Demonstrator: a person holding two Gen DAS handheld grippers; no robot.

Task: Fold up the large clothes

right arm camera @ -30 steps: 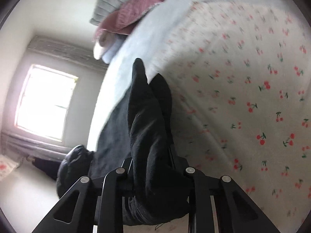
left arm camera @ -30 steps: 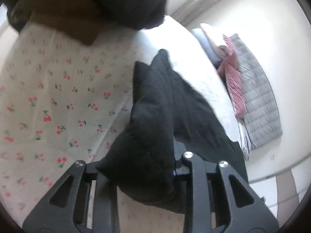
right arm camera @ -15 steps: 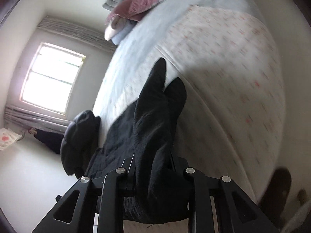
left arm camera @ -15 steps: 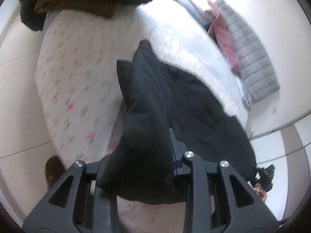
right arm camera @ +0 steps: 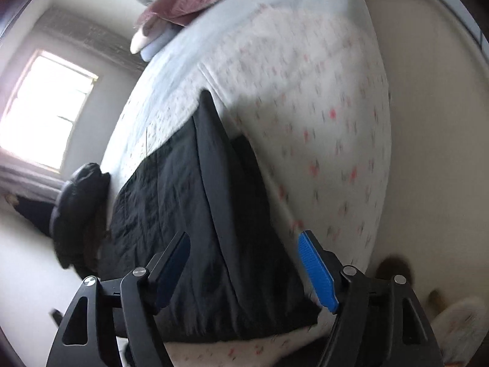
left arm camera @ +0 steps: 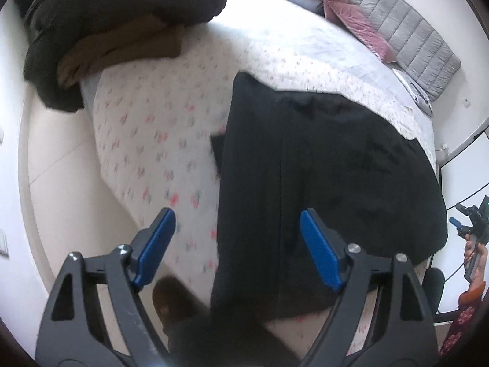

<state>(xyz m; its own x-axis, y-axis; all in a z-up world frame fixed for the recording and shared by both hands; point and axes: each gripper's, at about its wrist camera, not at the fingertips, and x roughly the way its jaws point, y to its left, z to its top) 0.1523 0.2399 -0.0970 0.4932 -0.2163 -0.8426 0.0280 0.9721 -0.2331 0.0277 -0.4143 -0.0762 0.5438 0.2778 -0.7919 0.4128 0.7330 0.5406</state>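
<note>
Black garment (left arm camera: 321, 159) lying flat on bed (left arm camera: 159, 128), on cherry-print sheet, w/ near edge hanging over bed's front edge; long fold ridge running away from camera in both wrist views. Left gripper (left arm camera: 237, 247) jaws opening, blue pads wide apart, not pressing cloth; garment's near edge seen btwn them but released. Right gripper (right arm camera: 244, 270) same: jaws opening, pads clear of fabric (right arm camera: 195, 214), cloth below & btwn, nothing grasped. Both pointed steeply down at near edge of bed. At far corner in left view: dark jacket (left arm camera: 122, 3) piled over brown clothing (left arm camera: 122, 46), well apart from black garment. Toward headboard (left arm camera: 412, 39): stack of folded pale items w/ pink throw (left arm camera: 354, 21) on top. Window (right arm camera: 45, 110) bright in right view. Person's hand (left arm camera: 473, 250) holding a device at right rim of left view. Brown slipper (left arm camera: 171, 296) on floor just below bed edge, blurred.
</note>
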